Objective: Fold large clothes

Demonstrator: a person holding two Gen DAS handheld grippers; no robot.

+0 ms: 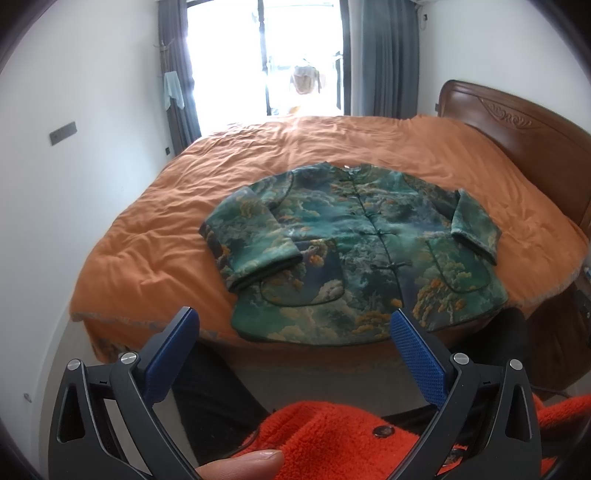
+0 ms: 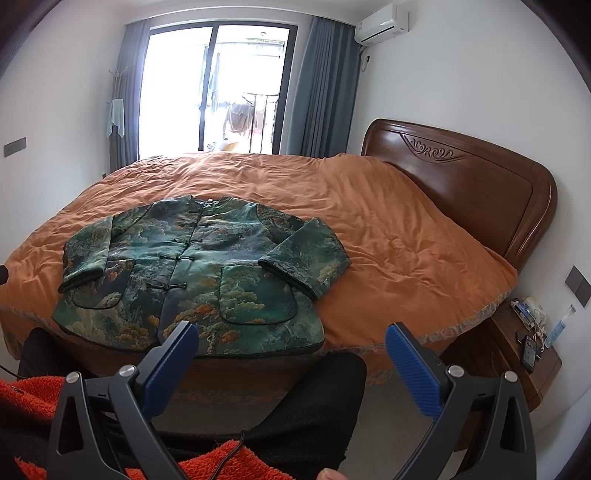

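Closest to my left wrist camera, a fingertip (image 1: 255, 463) pokes in at the bottom edge, over an orange-red fleece garment (image 1: 332, 435) with a dark button. My left gripper (image 1: 295, 325) stands with its blue-padded fingers (image 1: 417, 354) spread wide and nothing between them. In the right wrist view my right gripper (image 2: 291, 339) is spread just as wide and also empty, above dark trouser legs (image 2: 314, 398) and a cable running down over the fleece.

Just past both sets of fingers lies the green padded jacket (image 1: 354, 251), flat and face up on the orange bedspread (image 2: 388, 229), its hem at the near edge of the bed. It carries a landscape print of clouds and orange-leaved trees, is closed down the front with knotted frog fastenings, and has two rounded patch pockets. Both sleeves are bent inward, so the cuffs rest on the jacket's front near the pockets. Neither gripper touches it.

To the right of the bed a wooden nightstand (image 2: 517, 354) holds a phone and some small clutter I can't make out. Beyond, the carved wooden headboard (image 2: 461, 177) stands against the right wall. At the far end are grey-blue curtains (image 2: 325, 88), a bright glass balcony door (image 2: 214, 88) with laundry hanging outside, and an air conditioner (image 2: 382, 22) high on the wall.
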